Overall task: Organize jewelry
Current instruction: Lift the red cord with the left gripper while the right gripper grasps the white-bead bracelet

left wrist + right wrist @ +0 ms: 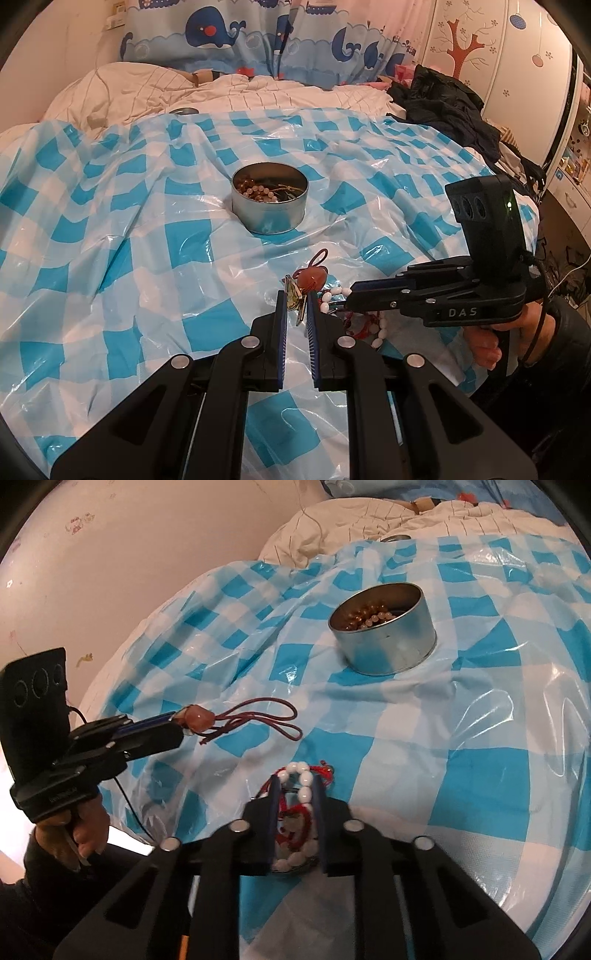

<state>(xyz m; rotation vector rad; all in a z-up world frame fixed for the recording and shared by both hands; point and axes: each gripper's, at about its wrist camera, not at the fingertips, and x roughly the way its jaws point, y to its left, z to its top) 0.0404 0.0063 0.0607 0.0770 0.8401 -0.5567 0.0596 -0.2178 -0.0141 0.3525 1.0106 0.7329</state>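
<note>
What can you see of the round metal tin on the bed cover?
The metal tin is a low round can of dull silver, upright and without a lid. It sits alone on the blue and white checked plastic sheet, beyond both grippers, touched by neither. Inside lie strings of pale and amber beads.

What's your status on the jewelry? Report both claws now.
Left claw shut on orange stone pendant. Right claw shut on white bead bracelet. Round tin ahead, open, beads inside. Path to it clear.
</note>
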